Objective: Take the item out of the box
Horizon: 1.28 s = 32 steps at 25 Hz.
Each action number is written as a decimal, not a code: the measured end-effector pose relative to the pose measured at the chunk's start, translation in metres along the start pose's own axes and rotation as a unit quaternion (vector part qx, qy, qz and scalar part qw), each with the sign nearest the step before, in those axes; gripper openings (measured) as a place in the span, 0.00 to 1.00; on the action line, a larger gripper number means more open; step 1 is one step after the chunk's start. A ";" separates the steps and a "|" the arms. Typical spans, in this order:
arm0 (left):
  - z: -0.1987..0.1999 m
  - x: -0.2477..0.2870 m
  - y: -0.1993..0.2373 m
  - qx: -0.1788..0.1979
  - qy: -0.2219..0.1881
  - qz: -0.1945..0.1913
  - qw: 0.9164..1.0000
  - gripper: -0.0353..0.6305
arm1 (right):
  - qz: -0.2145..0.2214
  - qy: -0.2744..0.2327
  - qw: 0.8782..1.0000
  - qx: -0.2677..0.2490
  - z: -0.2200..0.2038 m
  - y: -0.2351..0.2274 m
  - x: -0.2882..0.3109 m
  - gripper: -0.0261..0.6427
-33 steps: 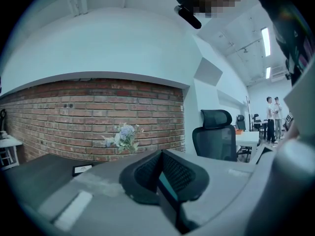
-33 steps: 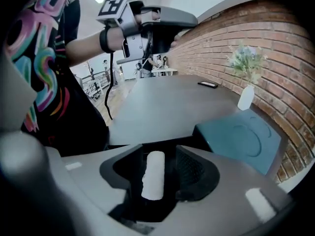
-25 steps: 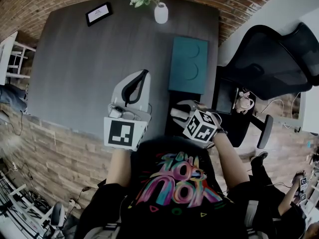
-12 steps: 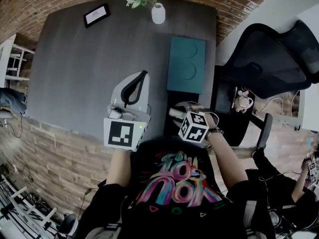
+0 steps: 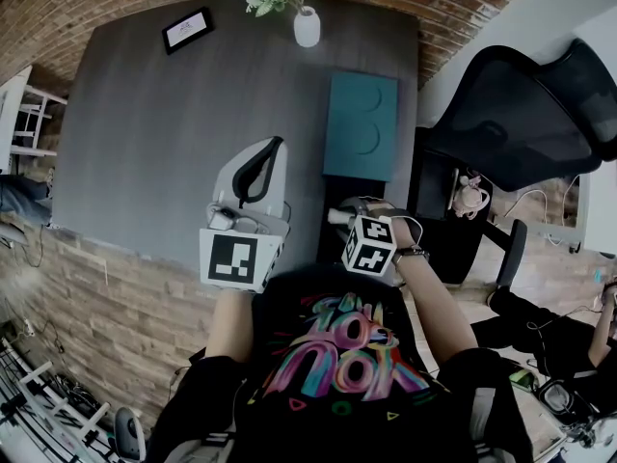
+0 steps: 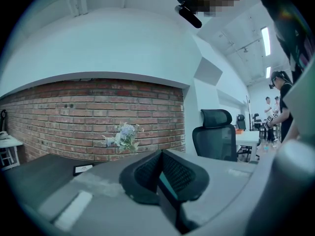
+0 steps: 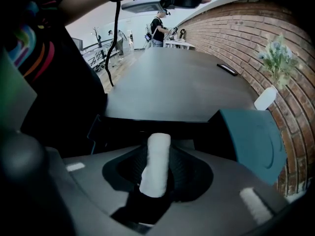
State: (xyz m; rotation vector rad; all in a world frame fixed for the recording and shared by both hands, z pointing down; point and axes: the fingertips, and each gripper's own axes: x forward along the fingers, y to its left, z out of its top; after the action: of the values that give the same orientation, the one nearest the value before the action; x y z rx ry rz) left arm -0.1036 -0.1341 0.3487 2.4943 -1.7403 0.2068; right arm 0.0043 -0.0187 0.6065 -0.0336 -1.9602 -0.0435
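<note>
- Right gripper [image 7: 157, 151]: its jaws are closing, with the white roll [image 7: 155, 173] standing between the ribbed pads. The pads are already meeting the roll's two long sides.
- Location of the roll: it is hanging in that grip over the open black box [image 7: 113, 129], at the table's [image 5: 174, 143] 5 o'clock corner in the head view. Its free end is pointing toward 9 o'clock.
- Left gripper [image 6: 160, 156]: its jaws are lying together with nothing held, and the tool is idling over the table at 9 o'clock of the right one.
- Teal panel [image 5: 362, 126], probably the box's lid: it is lying flat at 12 o'clock of the right gripper, clear of the lift path.
- Handling, as a judgement: the roll looks light and soft, like rolled cloth or foam. It should be yielding under pressure rather than breaking.
- The ribbed pads should be giving good friction, so a moderate squeeze is likely enough.
- Hold point, as a judgement: across the middle of its length, as it is now, so that neither end is drooping or pivoting during the lift.
</note>
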 end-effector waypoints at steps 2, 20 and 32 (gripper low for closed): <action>0.001 0.000 0.000 -0.001 0.000 -0.001 1.000 0.06 | -0.001 0.001 1.000 -0.003 0.000 0.000 0.000 0.25; 0.002 0.000 0.001 0.001 -0.001 -0.002 1.000 0.05 | 0.007 -0.031 0.999 0.021 0.004 -0.004 -0.007 0.23; 0.004 0.002 0.000 0.007 -0.003 -0.004 1.000 0.06 | -0.034 -0.077 0.995 0.048 0.009 -0.026 -0.038 0.23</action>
State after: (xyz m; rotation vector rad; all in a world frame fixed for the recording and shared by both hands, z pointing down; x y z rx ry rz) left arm -0.1027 -0.1363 0.3447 2.5140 -1.7366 0.2132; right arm 0.0090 -0.0442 0.5674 0.0962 -2.1159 0.0100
